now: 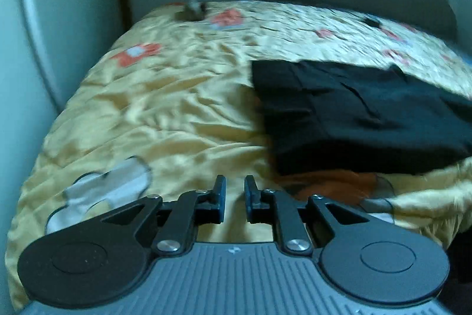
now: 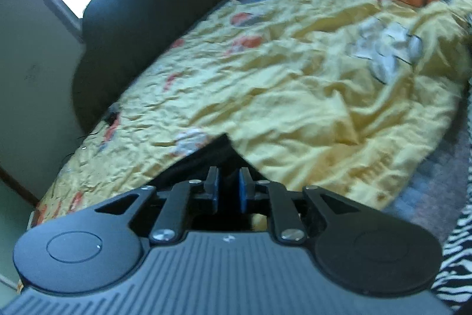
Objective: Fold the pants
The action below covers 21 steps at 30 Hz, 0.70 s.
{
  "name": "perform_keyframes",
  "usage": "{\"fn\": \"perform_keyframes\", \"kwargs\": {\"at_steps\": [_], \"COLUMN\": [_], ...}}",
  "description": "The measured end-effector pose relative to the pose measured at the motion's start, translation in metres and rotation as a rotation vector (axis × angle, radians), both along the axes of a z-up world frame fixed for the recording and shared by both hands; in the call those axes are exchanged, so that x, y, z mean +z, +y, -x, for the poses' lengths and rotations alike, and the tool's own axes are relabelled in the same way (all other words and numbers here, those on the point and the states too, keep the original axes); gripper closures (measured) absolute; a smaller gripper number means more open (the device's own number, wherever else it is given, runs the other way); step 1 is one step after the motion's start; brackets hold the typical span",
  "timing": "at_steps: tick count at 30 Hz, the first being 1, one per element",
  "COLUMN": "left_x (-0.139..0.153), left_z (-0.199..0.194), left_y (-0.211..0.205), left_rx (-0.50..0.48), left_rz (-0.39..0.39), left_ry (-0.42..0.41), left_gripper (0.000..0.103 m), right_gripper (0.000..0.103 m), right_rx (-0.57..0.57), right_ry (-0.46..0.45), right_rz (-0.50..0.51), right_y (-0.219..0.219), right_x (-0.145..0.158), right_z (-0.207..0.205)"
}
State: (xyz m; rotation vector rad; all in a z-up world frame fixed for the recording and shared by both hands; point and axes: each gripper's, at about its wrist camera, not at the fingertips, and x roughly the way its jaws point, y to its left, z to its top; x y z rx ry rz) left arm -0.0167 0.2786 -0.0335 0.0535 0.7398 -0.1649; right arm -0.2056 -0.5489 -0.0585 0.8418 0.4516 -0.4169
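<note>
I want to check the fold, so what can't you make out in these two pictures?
- Black pants, left wrist view: right part cut off by the frame edge.
- Pants, right wrist view: mostly hidden behind the right claw; whether its pads touch the cloth is unclear.
- Small dark object on the yellow bedspread: too blurred to identify.

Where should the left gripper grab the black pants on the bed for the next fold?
Probably the near left corner of the black pants, coming in low from the left gripper side: that folded edge lies exposed on the yellow bedspread, nothing covering it.
</note>
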Motion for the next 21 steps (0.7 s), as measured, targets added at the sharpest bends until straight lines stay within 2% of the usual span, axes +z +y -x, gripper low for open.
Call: {"fn": "perform_keyframes", "kwargs": {"at_steps": [2,4,5,6,7,9,11,13,15,17,21], "left_x": [0.008,0.019,0.025,0.029,0.031,0.032,0.028,0.024,0.018,0.010,-0.007], "left_z": [0.004,0.007,0.007,0.005,-0.001,-0.013,-0.028,-0.038,-0.041,-0.047,-0.052], "left_y": [0.007,0.004,-0.003,-0.014,-0.028,-0.058,-0.095,-0.132,-0.161,-0.184,-0.203], "left_rx": [0.044,0.038,0.014,-0.016,-0.042,-0.102,-0.178,-0.254,-0.282,-0.305,-0.302], "left_rz": [0.059,0.145,0.185,0.212,0.215,0.213,0.238,0.202,0.128,0.063,-0.008], "left_ry": [-0.032,-0.074,-0.096,-0.114,-0.118,-0.108,-0.068,-0.061,-0.076,-0.070,-0.051], "left_gripper": [0.089,0.089,0.089,0.089,0.089,0.089,0.089,0.089,0.089,0.089,0.089], "right_gripper": [0.083,0.081,0.076,0.063,0.056,0.051,0.050,0.047,0.047,0.046,0.045], "right_rx": [-0.018,-0.048,-0.062,-0.080,-0.102,-0.101,-0.081,-0.059,-0.040,-0.023,0.048], "right_ry": [0.001,0.016,0.014,0.009,0.002,-0.026,-0.047,-0.070,-0.087,-0.062,-0.036], "right_rz": [-0.004,0.040,0.052,0.063,0.076,0.075,0.051,0.011,-0.019,-0.013,-0.003], "right_y": [-0.001,0.002,0.002,0.002,0.003,0.002,0.000,-0.003,-0.008,-0.010,-0.021], "right_x": [-0.001,0.006,0.010,0.014,0.019,0.026,0.029,0.028,0.026,0.026,0.029], "right_z": [0.004,0.007,0.010,0.013,0.016,0.020,0.023,0.024,0.022,0.014,-0.015]}}
